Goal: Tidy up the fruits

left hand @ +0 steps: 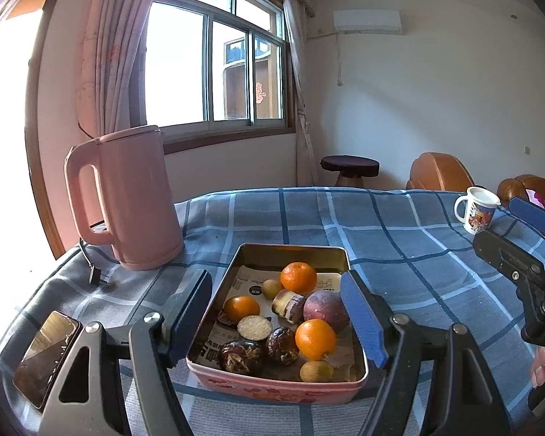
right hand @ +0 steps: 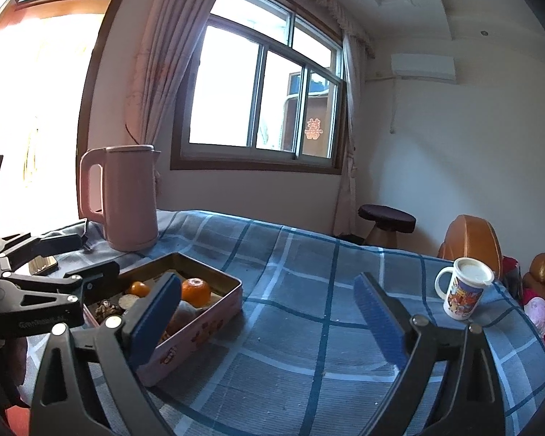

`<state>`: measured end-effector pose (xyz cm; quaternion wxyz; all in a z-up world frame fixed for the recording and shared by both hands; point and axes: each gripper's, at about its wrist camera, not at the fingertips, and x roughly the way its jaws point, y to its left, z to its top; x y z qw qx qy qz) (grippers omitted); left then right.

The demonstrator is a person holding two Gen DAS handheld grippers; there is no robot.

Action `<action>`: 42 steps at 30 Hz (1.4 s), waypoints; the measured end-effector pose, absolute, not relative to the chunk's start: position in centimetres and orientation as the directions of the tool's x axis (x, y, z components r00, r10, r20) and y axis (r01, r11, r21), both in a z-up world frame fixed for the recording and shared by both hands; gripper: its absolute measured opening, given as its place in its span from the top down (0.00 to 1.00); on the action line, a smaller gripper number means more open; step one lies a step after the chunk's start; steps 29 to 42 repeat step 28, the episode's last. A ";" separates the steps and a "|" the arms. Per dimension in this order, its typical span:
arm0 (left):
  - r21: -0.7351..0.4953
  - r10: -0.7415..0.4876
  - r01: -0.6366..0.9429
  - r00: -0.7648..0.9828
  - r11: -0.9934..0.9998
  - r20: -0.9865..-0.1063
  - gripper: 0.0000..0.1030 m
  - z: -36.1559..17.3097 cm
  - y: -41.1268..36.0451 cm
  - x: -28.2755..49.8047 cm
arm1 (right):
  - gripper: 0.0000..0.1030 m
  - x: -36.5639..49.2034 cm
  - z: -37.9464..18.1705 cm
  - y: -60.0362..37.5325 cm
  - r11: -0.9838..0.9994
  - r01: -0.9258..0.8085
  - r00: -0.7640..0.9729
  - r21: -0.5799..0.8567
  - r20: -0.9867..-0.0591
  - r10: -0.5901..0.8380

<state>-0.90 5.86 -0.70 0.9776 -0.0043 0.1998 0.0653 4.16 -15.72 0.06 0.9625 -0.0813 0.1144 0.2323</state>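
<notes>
A pink tin (left hand: 272,388) lined with newspaper stands on the blue checked cloth. In it lie three oranges (left hand: 298,276), a purple round fruit (left hand: 326,309), two small yellow fruits (left hand: 316,370), two dark wrinkled fruits (left hand: 241,356) and a pale cut piece (left hand: 254,327). My left gripper (left hand: 276,316) hovers open at the tin's near end, its pads apart and touching nothing. The same tin (right hand: 200,323) shows at the left of the right wrist view. My right gripper (right hand: 267,321) is open over bare cloth to the right of the tin, and also shows at the edge of the left wrist view (left hand: 516,232).
A pink kettle (left hand: 127,196) stands behind the tin on the left, its plug (left hand: 96,276) lying on the cloth. A phone (left hand: 47,356) lies near the left edge. A printed mug (right hand: 463,290) sits at the far right. A stool (right hand: 387,219) and brown chairs (right hand: 468,239) stand beyond.
</notes>
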 end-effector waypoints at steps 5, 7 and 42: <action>0.011 0.125 -0.131 0.906 0.991 -0.404 0.14 -0.6 5.8 -0.8 | 0.05 4.0 0.2 -15.9 0.880 -0.463 0.869 -0.109 -0.253 0.426; 0.012 0.135 -0.143 0.906 0.990 -0.402 0.14 -0.5 5.8 -0.8 | 0.05 3.8 0.3 -15.9 0.879 -0.462 0.870 -0.115 -0.250 0.425; -0.007 0.140 -0.155 0.912 0.988 -0.385 0.06 -0.3 5.4 -1.0 | 0.05 3.5 0.1 -16.5 0.879 -0.460 0.872 -0.126 -0.250 0.421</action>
